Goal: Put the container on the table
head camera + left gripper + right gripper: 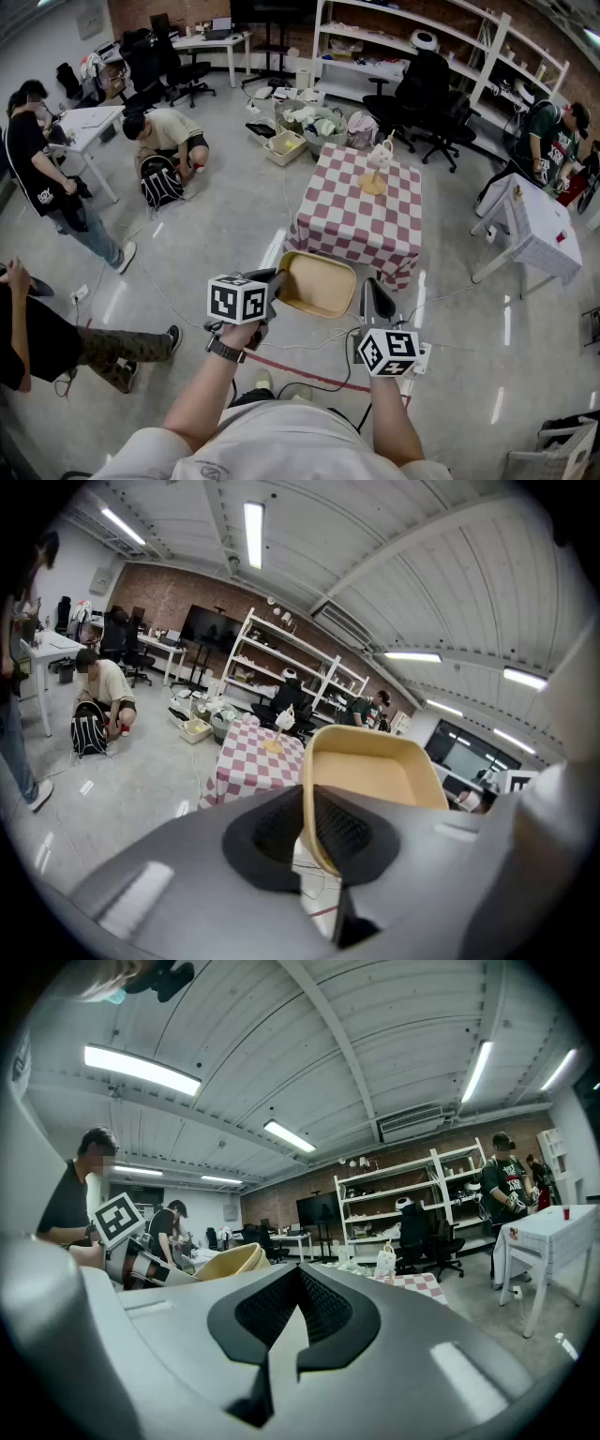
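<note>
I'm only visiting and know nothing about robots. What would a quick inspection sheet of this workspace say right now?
Surface: table with a red-and-white checked cloth, ahead of the person.
Job's things: tan container, not on the table, held in the air by its rim.
Clutter: white item on a yellow base on the table's far end; bins of stuff on the floor behind it.
Grippers: left gripper shut on the container's rim; right gripper shut, nothing in it.
Cables: loose cables on the floor near the person's feet.
Surroundings: crouching person, office chairs, shelves, white table at right.
</note>
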`<state>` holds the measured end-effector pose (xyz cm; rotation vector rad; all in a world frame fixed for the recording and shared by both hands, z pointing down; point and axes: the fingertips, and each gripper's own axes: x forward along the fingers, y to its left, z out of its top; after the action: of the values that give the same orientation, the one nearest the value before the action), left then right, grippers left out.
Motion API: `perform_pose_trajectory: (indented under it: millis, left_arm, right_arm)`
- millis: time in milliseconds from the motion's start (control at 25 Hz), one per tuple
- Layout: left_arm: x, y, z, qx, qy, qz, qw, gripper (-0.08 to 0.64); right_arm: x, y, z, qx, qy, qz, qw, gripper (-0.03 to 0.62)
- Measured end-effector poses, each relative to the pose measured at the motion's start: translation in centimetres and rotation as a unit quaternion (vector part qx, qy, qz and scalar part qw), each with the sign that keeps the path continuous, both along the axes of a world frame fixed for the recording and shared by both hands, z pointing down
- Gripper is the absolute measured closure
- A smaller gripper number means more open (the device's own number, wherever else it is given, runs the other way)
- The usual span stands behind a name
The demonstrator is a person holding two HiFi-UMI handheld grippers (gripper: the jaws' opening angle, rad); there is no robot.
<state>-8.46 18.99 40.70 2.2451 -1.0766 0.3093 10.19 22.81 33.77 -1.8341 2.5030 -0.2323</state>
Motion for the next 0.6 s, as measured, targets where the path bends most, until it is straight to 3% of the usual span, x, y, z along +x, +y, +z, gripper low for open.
perform_pose_trajectory:
  millis: [600]
  left_arm:
    - [0.7,1.4,0.0,0.007,0.000,-0.014,0.9999,0.532]
  right_arm:
    - [0.4,1.1,0.4,0.003,-0.014,-0.021,1.000,0.583]
